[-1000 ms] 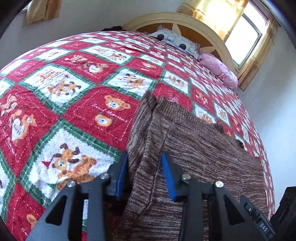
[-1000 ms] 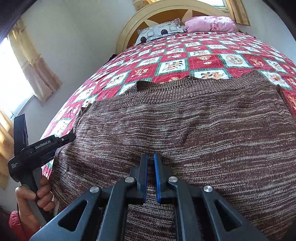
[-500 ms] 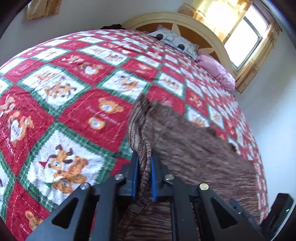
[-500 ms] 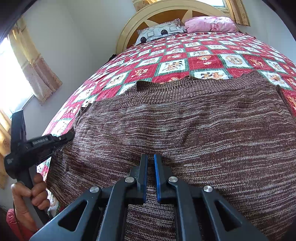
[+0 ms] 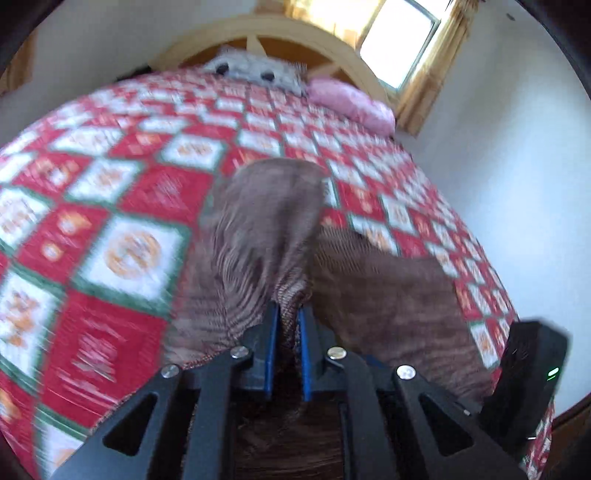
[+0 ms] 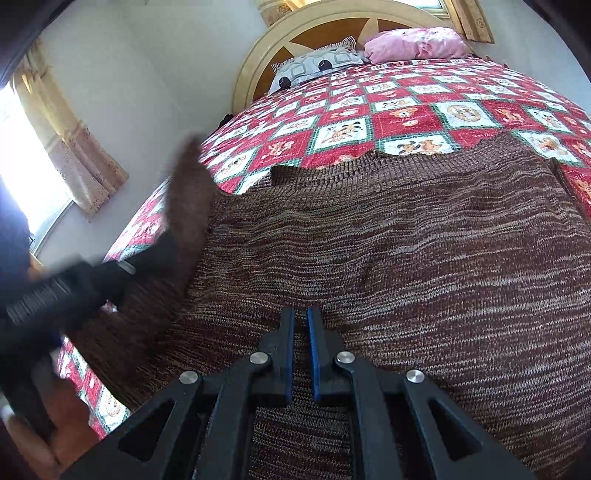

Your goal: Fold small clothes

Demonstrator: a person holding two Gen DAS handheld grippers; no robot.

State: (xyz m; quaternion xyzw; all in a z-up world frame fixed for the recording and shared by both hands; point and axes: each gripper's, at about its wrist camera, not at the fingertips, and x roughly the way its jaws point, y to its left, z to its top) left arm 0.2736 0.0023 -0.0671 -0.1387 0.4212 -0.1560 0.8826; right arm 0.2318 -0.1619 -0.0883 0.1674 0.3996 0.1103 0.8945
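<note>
A brown marled knit sweater (image 6: 406, 251) lies spread on the red patchwork bedspread (image 6: 369, 122). My left gripper (image 5: 287, 314) is shut on the sweater's left edge (image 5: 258, 229) and holds that flap lifted off the bed; the view is motion-blurred. The lifted flap (image 6: 188, 177) and the left gripper's body (image 6: 74, 288) also show at the left of the right wrist view. My right gripper (image 6: 300, 314) has its jaws nearly together just over the sweater's near part; no cloth shows between the pads.
A grey patterned pillow (image 6: 314, 68) and a pink pillow (image 6: 413, 42) lie against the wooden headboard (image 6: 332, 26). Curtained windows stand at the left (image 6: 55, 147) and by the headboard (image 5: 399, 44). The right gripper's body (image 5: 524, 373) shows at lower right.
My left gripper closed on the sweater's left edge and has lifted it up and inward, over the sweater's body. The right gripper has stayed still.
</note>
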